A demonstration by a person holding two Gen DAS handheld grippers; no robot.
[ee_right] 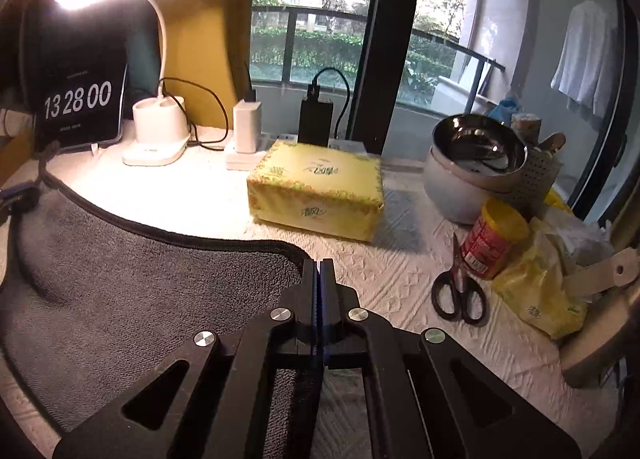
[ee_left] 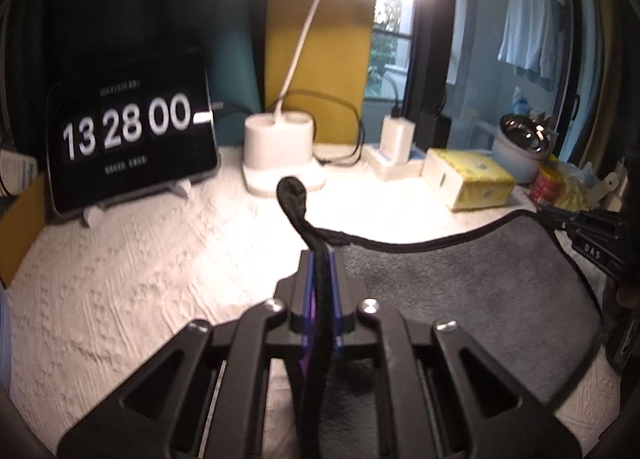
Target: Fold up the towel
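A grey towel (ee_left: 460, 291) with a black hem hangs stretched between my two grippers above the white tablecloth. My left gripper (ee_left: 320, 259) is shut on one corner; the black hem sticks up past the fingertips. My right gripper (ee_right: 319, 265) is shut on the other corner of the towel (ee_right: 140, 287), which sags to its left. The right gripper also shows at the right edge of the left wrist view (ee_left: 576, 225), and the left gripper at the left edge of the right wrist view (ee_right: 18, 197).
A tablet clock (ee_left: 128, 131), a white desk lamp (ee_left: 280, 147), a charger (ee_right: 247, 127), a yellow tissue pack (ee_right: 316, 189), a steel bowl on a white pot (ee_right: 476, 155), a red jar (ee_right: 490, 237), scissors (ee_right: 460, 291) and yellow bags (ee_right: 540, 291) stand along the back and right.
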